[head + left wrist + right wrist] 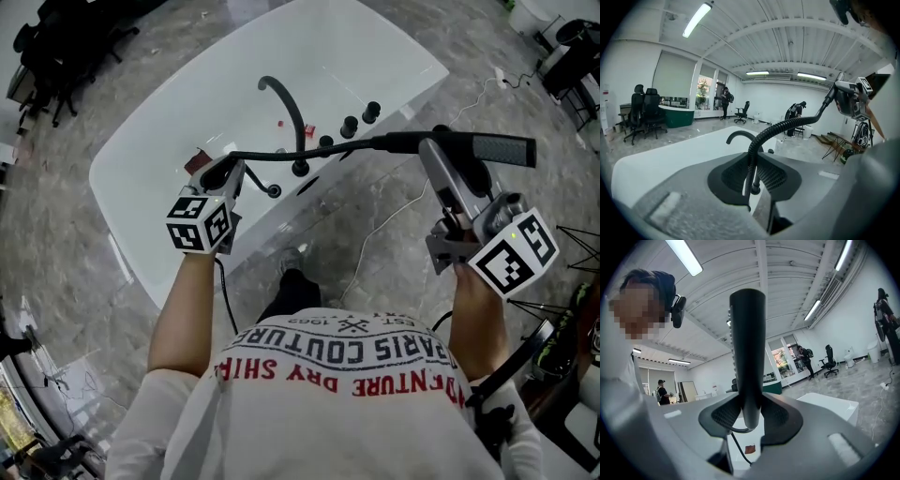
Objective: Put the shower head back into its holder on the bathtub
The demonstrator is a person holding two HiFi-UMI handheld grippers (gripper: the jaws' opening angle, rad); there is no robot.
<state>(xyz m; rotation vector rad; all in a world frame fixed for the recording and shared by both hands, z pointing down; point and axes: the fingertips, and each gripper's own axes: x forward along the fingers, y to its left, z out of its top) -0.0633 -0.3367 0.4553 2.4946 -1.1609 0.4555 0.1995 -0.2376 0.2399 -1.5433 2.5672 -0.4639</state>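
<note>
The person stood at the long side of the white bathtub (120,217), which filled the head view from 10 to 1 o'clock on a grey marbled floor (56,262).

The right tool (434,150) was closed on the black shower head (473,148). In the head view the head lay level at about 2 o'clock, above the floor just outside the tub's near rim, and its free end pointed toward 3 o'clock. In the right gripper view the right tool (749,417) had both pads pressed on the handle of the shower head (747,352), which rose straight up toward 12 o'clock.

The ribbed black hose (309,150) ran from the handle toward 9 o'clock and into the left tool (225,171). The left tool was clamped on that hose above the tub's near deck. In the left gripper view the hose (787,123) came down between the pads of the left tool (753,180) and arched away toward 2 o'clock.

On the deck stood a black curved faucet (284,98), at 12 o'clock from the left tool, with round black knobs (349,125) in a row toward 2 o'clock from its base. The shower head touched none of these fittings. Which fitting was its holder could not be told.
</note>
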